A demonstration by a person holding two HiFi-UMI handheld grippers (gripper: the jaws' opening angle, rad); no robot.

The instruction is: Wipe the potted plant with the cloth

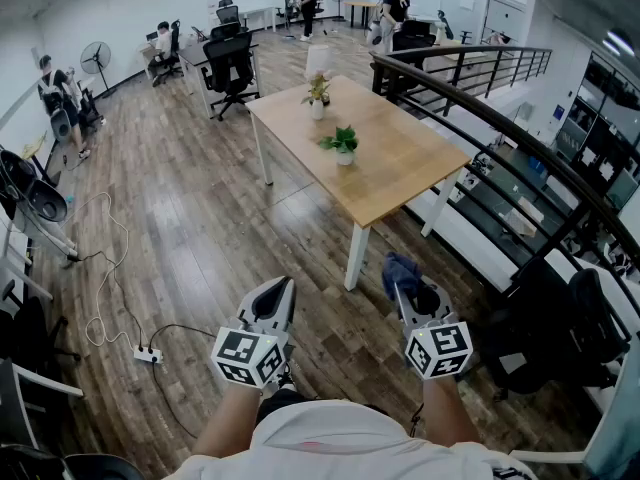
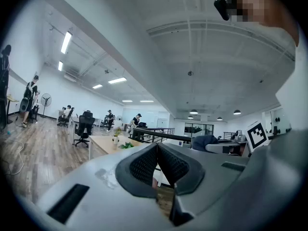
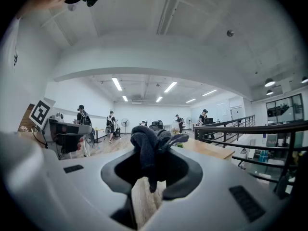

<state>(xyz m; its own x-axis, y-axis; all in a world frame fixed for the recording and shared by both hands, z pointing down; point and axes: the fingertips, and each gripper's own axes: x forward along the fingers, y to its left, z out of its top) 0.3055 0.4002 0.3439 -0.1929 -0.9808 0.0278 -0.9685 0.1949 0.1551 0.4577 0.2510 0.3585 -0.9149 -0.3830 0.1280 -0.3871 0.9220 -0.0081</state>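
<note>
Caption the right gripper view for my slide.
Right gripper, jaws shut on a dark cloth, facing the distant wooden table.

Grey plastic left tool (image 1: 281,290), matching right tool (image 1: 405,296), black mesh-textured pads (image 2: 144,165), white cube (image 1: 247,356) of black square markers on each, white shirt (image 1: 330,443) at six o'clock

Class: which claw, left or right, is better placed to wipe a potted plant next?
Right. The right claw is shut on the dark blue cloth; the left claw is shut with nothing in it. Both are well short of the table bearing the green potted plant.
</note>
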